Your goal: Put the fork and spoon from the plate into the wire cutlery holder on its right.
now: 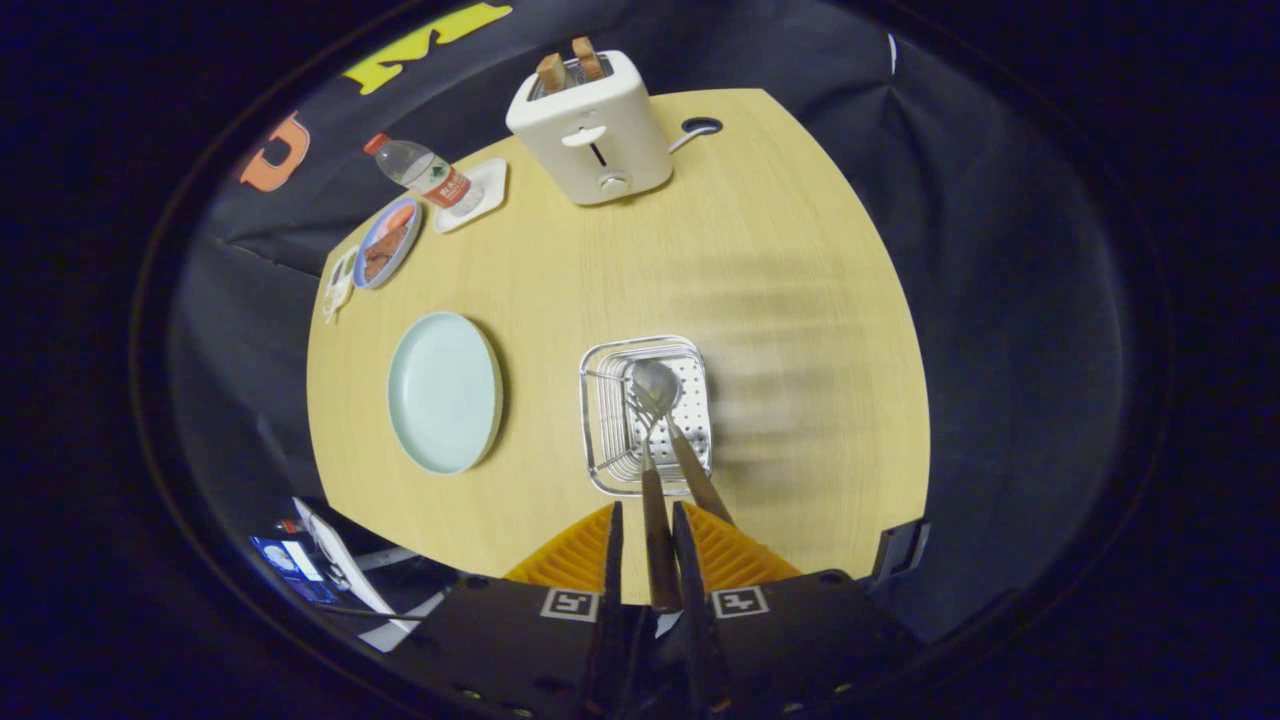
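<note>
holding the fork (pixel 655 500) by its handle, gripper (pixel 645 560) fingers closed on it, tines down inside the wire cutlery holder (pixel 600 420) at centre frame beside the spoon (pixel 660 385). best lowered straight, then released. plate (pixel 440 390) sat bare, left of centre.

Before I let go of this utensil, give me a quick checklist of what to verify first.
1. Gripper shut on the brown wooden handle of the steel fork: ok.
2. Fork tines inside the square wire cutlery holder: ok.
3. Steel spoon already in the holder, handle leaning out toward the fingers: ok.
4. Round pale green plate left of the holder holds no cutlery: ok.
5. Fork tip resting on the holder's bottom: cannot tell.
6. Holder standing flat on the wooden table: ok.
</note>
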`<control>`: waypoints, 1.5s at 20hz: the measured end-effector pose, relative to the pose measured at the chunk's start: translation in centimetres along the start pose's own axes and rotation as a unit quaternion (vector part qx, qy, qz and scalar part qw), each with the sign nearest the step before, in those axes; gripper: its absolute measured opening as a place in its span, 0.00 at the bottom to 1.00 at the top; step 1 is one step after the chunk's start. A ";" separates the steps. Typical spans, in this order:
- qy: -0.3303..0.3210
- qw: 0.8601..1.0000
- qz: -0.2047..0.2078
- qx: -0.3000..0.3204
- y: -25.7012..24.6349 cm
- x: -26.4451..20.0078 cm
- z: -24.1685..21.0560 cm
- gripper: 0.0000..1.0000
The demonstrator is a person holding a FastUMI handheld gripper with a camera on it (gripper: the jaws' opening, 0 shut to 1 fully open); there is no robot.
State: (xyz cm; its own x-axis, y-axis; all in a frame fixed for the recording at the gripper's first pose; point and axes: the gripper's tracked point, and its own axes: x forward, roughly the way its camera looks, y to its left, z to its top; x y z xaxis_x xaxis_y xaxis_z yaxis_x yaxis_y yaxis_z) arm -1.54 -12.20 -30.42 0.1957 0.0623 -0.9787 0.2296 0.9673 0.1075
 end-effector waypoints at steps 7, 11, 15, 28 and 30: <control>-0.170 0.982 0.007 -0.079 3.7 -4.5 4.6 0.93; -0.272 0.956 0.038 -0.103 7.5 -9.5 6.2 0.97; -0.387 0.910 0.056 -0.137 11.6 -15.9 7.3 0.97; -0.600 0.791 0.049 -0.109 16.4 -28.3 4.3 0.96; -0.602 0.790 0.047 -0.105 16.5 -28.2 3.9 0.96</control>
State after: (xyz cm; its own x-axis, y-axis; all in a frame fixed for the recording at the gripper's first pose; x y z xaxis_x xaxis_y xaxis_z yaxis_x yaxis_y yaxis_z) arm 0.44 1.03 -0.33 0.9967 -0.0208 -0.0779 0.0220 0.9997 0.0146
